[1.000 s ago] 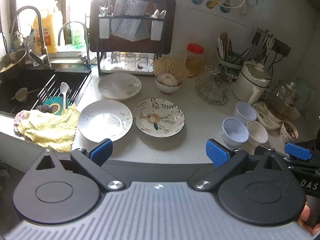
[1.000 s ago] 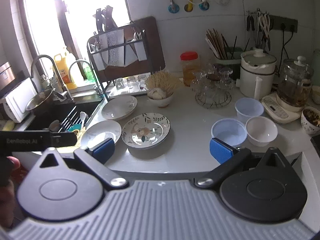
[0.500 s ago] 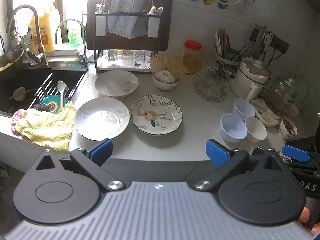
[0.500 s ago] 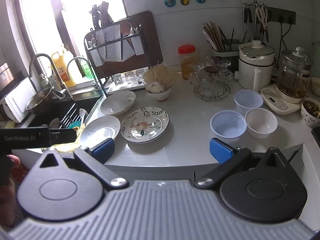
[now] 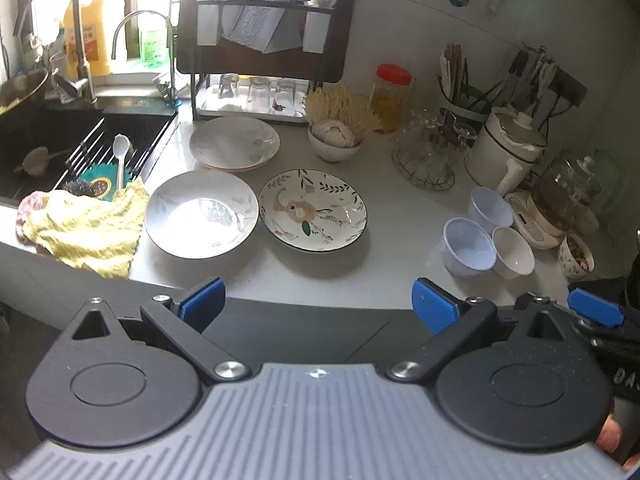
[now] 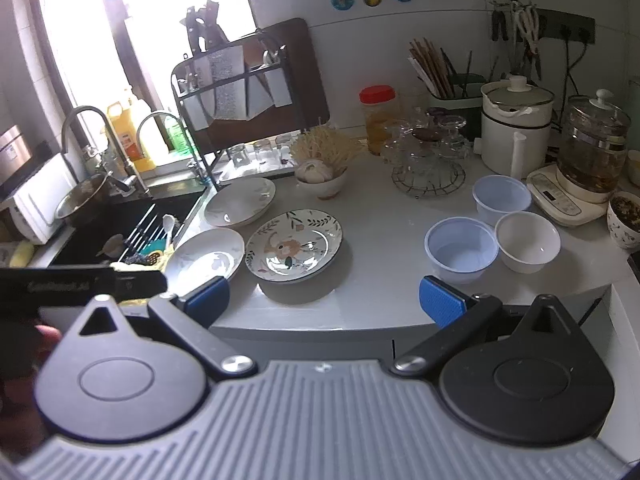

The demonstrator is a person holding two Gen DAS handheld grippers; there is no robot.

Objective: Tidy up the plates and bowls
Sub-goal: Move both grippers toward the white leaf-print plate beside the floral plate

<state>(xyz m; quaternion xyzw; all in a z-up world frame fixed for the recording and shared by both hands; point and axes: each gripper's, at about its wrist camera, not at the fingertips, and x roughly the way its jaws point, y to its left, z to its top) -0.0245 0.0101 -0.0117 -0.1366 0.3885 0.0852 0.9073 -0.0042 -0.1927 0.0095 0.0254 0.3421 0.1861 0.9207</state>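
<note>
Three plates lie on the grey counter: a flowered plate (image 5: 313,209) (image 6: 294,245), a plain white plate (image 5: 201,213) (image 6: 205,258) to its left, and a white plate (image 5: 234,142) (image 6: 240,202) behind them. To the right stand two pale blue plastic bowls (image 5: 469,246) (image 5: 490,209) and a white bowl (image 5: 513,251); the right wrist view shows them too (image 6: 461,249) (image 6: 501,199) (image 6: 527,241). My left gripper (image 5: 318,305) is open and empty, held before the counter's front edge. My right gripper (image 6: 324,298) is open and empty, likewise short of the counter.
A sink (image 5: 48,140) with taps is at the left, a yellow cloth (image 5: 86,228) over its edge. A dish rack (image 5: 264,40) stands at the back. A bowl of garlic (image 5: 335,142), glassware on a wire stand (image 5: 430,152), a cooker (image 5: 506,152) and a kettle (image 6: 592,144) crowd the back right.
Both grippers have drawn back and risen a little, so the counter looks slightly smaller and farther. Nothing on the counter has moved. Both stay open.
</note>
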